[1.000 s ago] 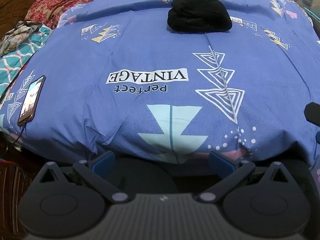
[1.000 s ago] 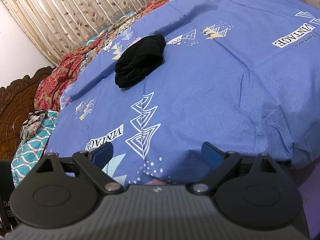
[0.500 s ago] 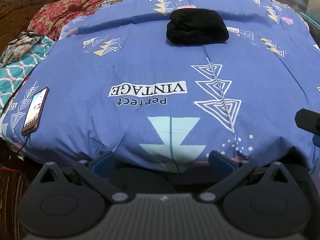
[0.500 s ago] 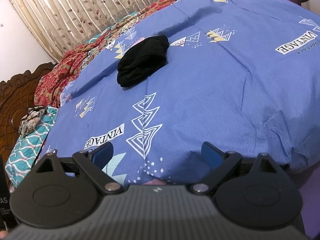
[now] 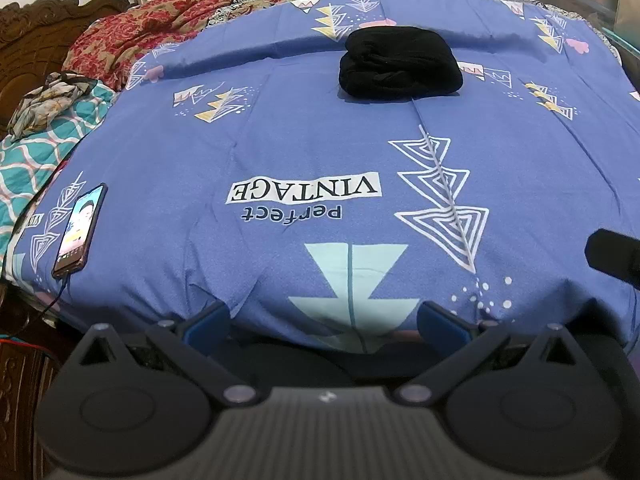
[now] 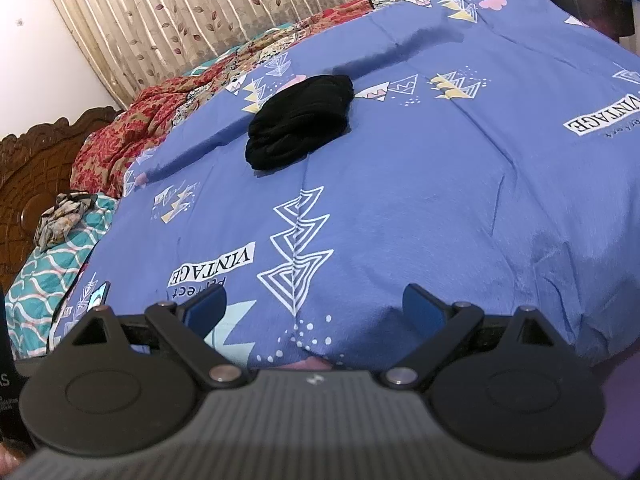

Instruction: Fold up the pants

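The black pants lie folded into a compact bundle far out on the blue printed bedspread; the right wrist view shows the same pants left of centre. My left gripper hangs open at the bed's near edge, with nothing between its blue pads. My right gripper is open too, empty, over the same near edge. Both are well short of the pants. A dark part of the right gripper pokes in at the right of the left wrist view.
A phone with a lit screen and a cable lies on the bedspread's near left corner. Teal patterned cloth and red floral bedding lie at the left and back. A carved wooden headboard and curtains stand behind.
Both grippers have drawn back and risen a little from the bed, so more of the bedspread and curtain shows. The pants have not moved, and both grippers have stayed open.
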A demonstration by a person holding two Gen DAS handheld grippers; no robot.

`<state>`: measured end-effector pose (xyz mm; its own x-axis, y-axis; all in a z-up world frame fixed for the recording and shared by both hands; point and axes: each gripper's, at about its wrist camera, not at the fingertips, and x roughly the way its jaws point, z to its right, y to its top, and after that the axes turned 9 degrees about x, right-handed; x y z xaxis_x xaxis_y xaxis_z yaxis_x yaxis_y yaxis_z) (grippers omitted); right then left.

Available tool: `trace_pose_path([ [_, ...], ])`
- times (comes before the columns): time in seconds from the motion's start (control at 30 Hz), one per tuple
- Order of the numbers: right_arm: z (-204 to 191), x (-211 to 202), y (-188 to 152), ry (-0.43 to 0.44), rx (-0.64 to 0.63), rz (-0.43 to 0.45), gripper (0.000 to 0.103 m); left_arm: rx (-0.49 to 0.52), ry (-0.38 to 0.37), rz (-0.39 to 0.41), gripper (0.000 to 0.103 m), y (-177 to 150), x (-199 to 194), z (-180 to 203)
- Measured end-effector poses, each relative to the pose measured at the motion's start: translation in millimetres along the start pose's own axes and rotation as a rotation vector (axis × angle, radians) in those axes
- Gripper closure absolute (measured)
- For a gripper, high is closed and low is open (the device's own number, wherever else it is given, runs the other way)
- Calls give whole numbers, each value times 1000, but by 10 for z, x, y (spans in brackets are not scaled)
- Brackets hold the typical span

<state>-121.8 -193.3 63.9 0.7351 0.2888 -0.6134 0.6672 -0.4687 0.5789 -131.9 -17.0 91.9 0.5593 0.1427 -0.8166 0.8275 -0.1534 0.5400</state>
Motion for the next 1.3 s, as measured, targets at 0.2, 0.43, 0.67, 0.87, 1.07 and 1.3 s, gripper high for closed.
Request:
trace_pose_path([
  [0.2,-40,2,-20,-3,-12,2,7,0,-1,0,0,-1,-5,-8],
  [0.43,-68,5,-30,-5,-21,6,7,-7,5,2,0,7,-15,-13],
  [0.67,-103,6,-28,-6,-30,11,7,-9,20,10,0,17,-29,-13],
  [0.87,-103,4,-25,-6,-32,11,7,-15,32,15,0,21,-41,-20],
  [1.07,-112,5,-30,-7,-32,12,7,-13,32,25,0,26,-55,-21],
  [1.3,-106,2,-24,-5,-36,12,7,-19,39,18,0,25,-44,-31],
])
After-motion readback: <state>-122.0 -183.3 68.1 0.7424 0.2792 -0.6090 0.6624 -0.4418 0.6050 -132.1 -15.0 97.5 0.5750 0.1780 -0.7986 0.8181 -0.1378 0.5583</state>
